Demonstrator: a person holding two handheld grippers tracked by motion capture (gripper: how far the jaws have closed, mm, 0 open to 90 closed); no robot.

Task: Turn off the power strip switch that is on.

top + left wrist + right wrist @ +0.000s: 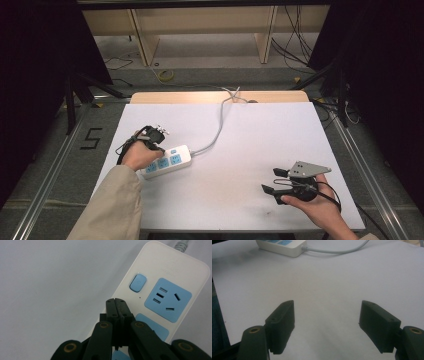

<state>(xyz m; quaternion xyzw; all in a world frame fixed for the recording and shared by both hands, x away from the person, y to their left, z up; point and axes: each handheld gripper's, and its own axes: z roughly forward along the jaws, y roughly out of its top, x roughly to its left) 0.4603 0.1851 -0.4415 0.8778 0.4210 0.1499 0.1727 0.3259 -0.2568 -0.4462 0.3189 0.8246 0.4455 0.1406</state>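
A white power strip (pixel 170 161) with blue sockets and a blue switch (pixel 137 283) lies at the table's left, its grey cord (pixel 216 131) running to the far edge. My left gripper (pixel 116 301) hovers over the strip with both jaws pressed together and nothing between them, tips just short of the switch. In the high view the left gripper (pixel 156 144) sits above the strip's near end. My right gripper (pixel 274 180) rests at the front right, jaws wide apart and empty. The right gripper view shows the right gripper (pixel 327 322) over bare white surface, the strip (pixel 282 245) far off.
The white tabletop (pixel 250 145) has a wooden strip at its far edge. Beyond it are floor cables (pixel 295 40) and wooden shelving legs. Dark curtains stand on both sides, and metal rails run along the floor beside the table.
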